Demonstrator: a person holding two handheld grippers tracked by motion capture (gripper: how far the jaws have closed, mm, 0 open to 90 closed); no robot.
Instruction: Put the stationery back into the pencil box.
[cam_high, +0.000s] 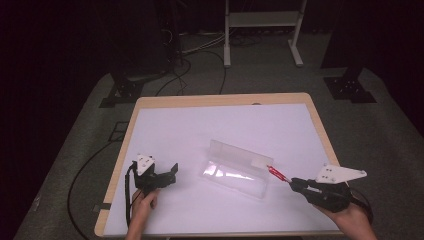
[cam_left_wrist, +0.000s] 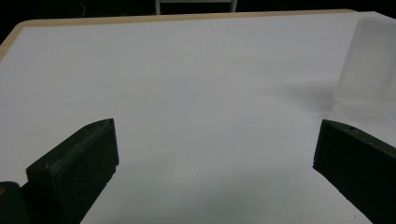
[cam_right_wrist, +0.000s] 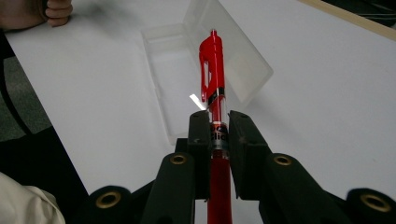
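Right tongs (cam_right_wrist: 218, 122) clamped on red pen (cam_right_wrist: 213, 70) by open clear case (cam_high: 235, 170), near tabletop (cam_high: 200, 125) front edge; left tongs (cam_left_wrist: 212, 149) apart.

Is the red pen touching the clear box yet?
Cannot tell. In the high view the pen, held in the right gripper, reaches the box's edge. In the right gripper view it overlaps the open box, with no plain gap or contact.

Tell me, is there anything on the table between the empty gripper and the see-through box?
No. In the high view, just bare white table lies between the left gripper and the clear box.
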